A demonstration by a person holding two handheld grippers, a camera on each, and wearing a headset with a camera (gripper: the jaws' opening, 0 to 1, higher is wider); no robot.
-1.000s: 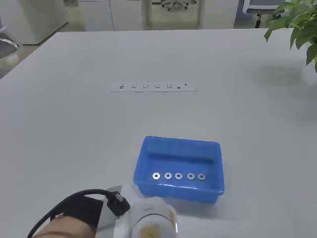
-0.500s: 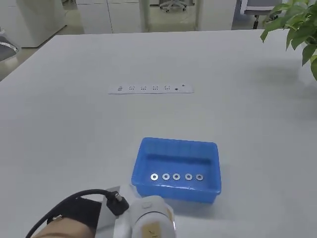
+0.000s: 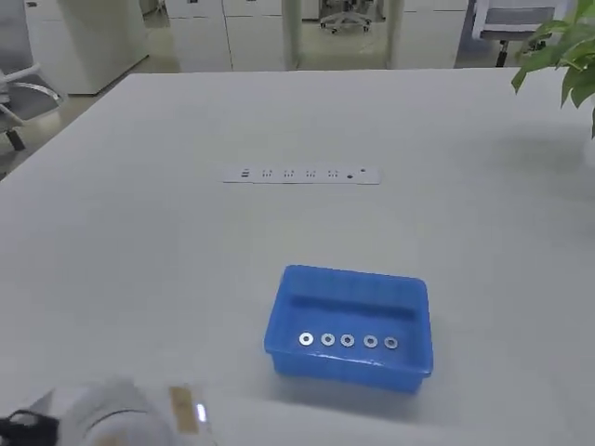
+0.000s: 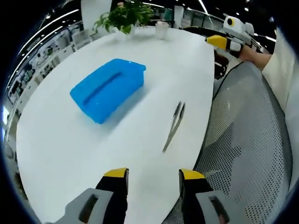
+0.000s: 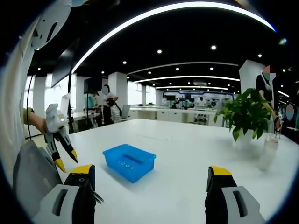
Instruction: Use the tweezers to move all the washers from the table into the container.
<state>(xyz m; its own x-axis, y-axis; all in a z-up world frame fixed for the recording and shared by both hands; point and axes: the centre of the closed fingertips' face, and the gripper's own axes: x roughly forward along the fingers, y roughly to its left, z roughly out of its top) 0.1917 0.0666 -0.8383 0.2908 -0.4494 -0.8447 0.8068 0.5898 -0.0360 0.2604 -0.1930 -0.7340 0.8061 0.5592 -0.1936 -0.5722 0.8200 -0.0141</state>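
A blue container (image 3: 351,323) sits on the white table (image 3: 186,260), holding a row of several washers (image 3: 347,340). In the left gripper view the container (image 4: 108,87) lies ahead to the left. Metal tweezers (image 4: 174,125) rest on the table near its edge, right of the container and untouched. My left gripper (image 4: 153,175) is open and empty above the table edge. My right gripper (image 5: 150,171) is open wide and empty, well back from the container (image 5: 129,162). The blurred white body of a gripper (image 3: 112,418) shows at the head view's bottom left.
A white power strip (image 3: 301,175) lies beyond the container. A potted plant (image 5: 245,114) and a glass (image 5: 266,151) stand at the table's far right. A mesh chair (image 4: 247,154) is beside the table edge. People stand in the background.
The head camera has shifted. The gripper at the bottom of the head view has dropped left and lower, its black cable gone from sight. Container and washers have not moved.
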